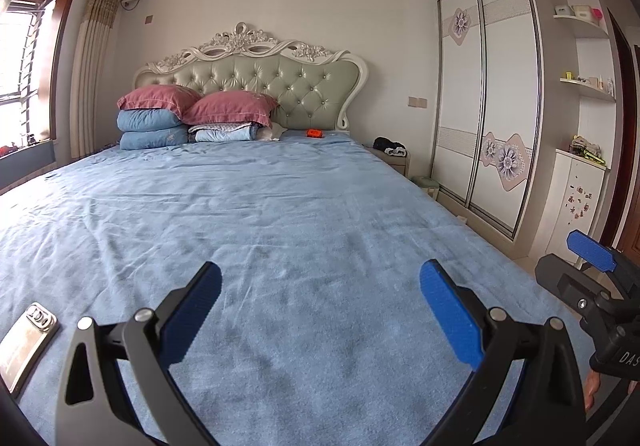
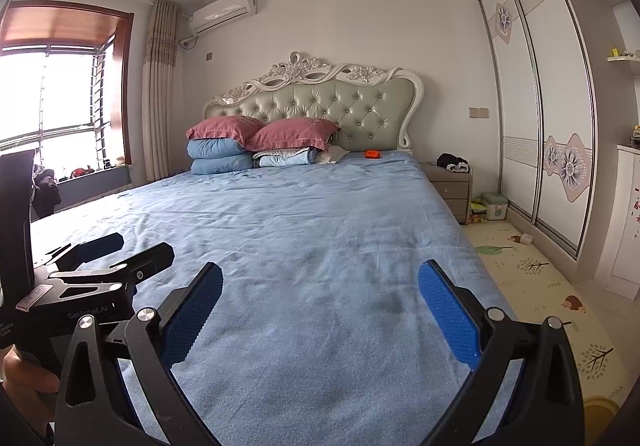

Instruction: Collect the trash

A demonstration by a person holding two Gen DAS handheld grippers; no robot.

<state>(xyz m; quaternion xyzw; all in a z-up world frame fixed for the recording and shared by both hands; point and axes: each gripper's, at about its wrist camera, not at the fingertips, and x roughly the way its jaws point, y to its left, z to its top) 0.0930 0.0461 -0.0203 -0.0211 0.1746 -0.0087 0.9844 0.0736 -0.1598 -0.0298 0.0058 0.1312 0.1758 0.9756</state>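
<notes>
A small orange object (image 1: pixel 314 132) lies on the blue bed sheet (image 1: pixel 260 214) near the headboard; it also shows in the right wrist view (image 2: pixel 371 154). My left gripper (image 1: pixel 320 298) is open and empty above the foot of the bed. My right gripper (image 2: pixel 320 298) is open and empty, beside the left one, which appears at the left of its view (image 2: pixel 116 254). The right gripper appears at the right edge of the left wrist view (image 1: pixel 592 258). A flat silver-framed device (image 1: pixel 28 342) lies on the sheet at the left.
Red pillows (image 1: pixel 196 102) and folded blue quilts (image 1: pixel 154 130) are stacked at the headboard. A nightstand (image 2: pixel 454 182) with dark clothes stands right of the bed. A small bin (image 2: pixel 494 206) and a white item (image 2: pixel 526 239) sit on the floor mat by the wardrobe (image 2: pixel 540 118).
</notes>
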